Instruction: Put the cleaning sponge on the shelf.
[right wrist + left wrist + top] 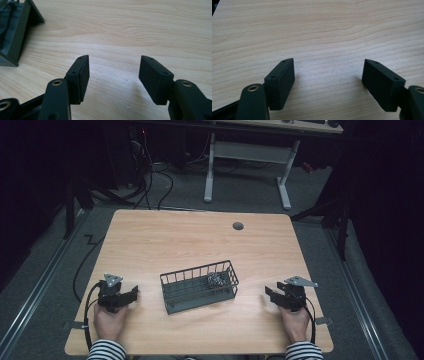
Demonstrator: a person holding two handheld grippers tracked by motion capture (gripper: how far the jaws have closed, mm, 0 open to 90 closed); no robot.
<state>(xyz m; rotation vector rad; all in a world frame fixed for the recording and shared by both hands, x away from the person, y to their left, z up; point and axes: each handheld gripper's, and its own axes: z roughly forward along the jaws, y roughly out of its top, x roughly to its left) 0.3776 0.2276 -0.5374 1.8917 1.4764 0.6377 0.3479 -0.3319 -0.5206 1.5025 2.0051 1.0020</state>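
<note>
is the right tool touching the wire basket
Apart. The high view shows bare table between the right tool and the basket; the right gripper view shows its open jaws holding nothing.

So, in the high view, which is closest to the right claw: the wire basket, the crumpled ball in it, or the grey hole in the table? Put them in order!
Starting from the right claw:
1. Wire basket, just to its left in the middle of the table.
2. Crumpled ball, inside the basket's right end.
3. Grey hole, near the table's far edge.
</note>
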